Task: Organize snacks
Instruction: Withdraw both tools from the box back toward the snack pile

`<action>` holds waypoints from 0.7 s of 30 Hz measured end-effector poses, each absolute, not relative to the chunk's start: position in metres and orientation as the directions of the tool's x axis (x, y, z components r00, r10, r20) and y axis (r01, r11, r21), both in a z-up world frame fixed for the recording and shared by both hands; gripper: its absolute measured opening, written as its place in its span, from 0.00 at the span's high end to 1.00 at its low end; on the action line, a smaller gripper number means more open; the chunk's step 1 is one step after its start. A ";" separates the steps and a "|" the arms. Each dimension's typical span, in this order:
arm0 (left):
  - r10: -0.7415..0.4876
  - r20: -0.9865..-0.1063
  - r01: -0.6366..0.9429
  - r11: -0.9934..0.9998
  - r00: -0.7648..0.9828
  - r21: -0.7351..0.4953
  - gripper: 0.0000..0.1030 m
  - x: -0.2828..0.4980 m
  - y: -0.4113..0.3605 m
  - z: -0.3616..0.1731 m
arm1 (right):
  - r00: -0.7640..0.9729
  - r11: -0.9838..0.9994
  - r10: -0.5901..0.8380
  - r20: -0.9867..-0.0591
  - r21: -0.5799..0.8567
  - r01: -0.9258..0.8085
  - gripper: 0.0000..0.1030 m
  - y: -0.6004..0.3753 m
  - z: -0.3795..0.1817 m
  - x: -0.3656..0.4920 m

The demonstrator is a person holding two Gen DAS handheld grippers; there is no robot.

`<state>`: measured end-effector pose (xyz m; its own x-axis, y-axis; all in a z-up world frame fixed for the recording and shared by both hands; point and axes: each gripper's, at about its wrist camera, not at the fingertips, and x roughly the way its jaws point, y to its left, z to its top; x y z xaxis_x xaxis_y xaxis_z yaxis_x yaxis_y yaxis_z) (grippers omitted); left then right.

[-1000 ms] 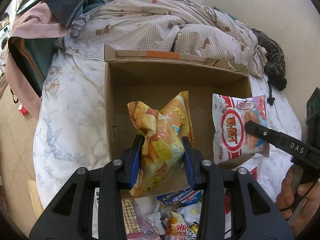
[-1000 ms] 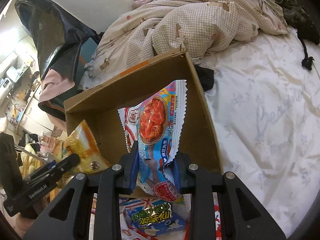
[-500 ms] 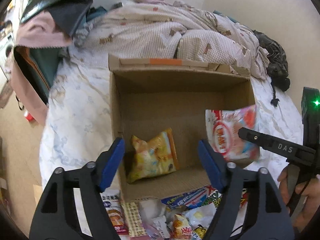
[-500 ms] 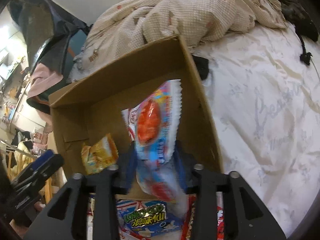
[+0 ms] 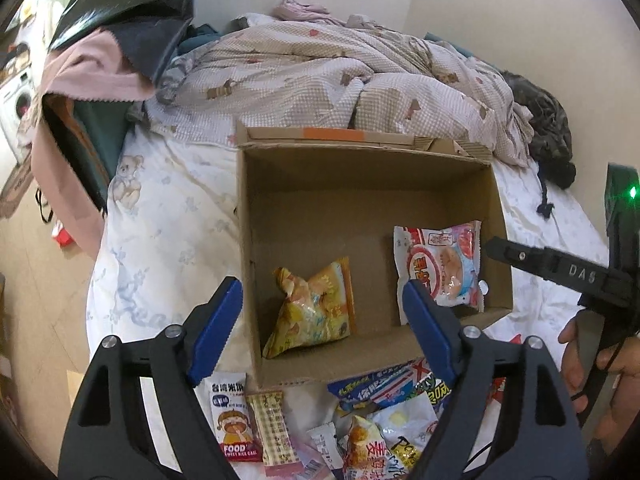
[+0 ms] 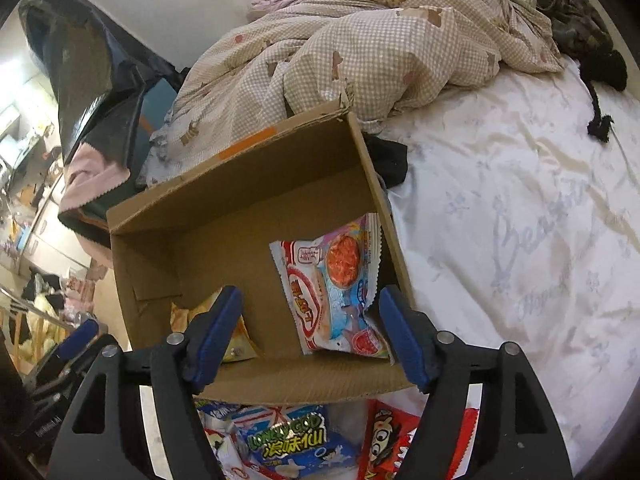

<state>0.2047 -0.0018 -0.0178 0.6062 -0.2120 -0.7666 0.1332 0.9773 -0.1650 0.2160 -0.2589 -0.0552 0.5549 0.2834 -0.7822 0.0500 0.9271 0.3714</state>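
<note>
Left gripper (image 5: 322, 316) jaws have just been opening, now wide, nothing between; yellow snack bag (image 5: 314, 314) lies on cardboard box (image 5: 360, 184) floor. Right gripper (image 6: 310, 330) likewise opening, wide; red-and-white packet (image 6: 332, 292) leans against box's right wall. Loose snacks (image 5: 360, 420) lie before box on bed sheet (image 6: 520, 220).

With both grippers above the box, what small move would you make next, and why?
Probably draw the left gripper back to the loose snack pile: both grippers' jaws have just opened, empty, the yellow packet and red-and-white packet already lie in the cardboard box.
</note>
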 end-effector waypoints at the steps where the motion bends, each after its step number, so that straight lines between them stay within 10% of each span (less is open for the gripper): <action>1: -0.217 -0.766 0.115 0.976 0.606 -0.185 0.23 0.204 0.004 -0.017 | 0.556 0.930 0.280 -0.782 0.365 0.045 0.28 -0.259 -0.055 0.215; 21: 0.003 -0.649 -0.021 1.000 0.760 -0.021 0.03 0.143 0.027 0.023 | 0.642 0.955 0.214 -0.736 0.296 0.021 0.18 -0.270 -0.016 0.151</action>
<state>0.1426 0.0265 0.0233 0.7605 0.0025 -0.6494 -0.0215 0.9995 -0.0213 0.1511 -0.2700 -0.0160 0.6422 0.2142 -0.7360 0.0206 0.9550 0.2959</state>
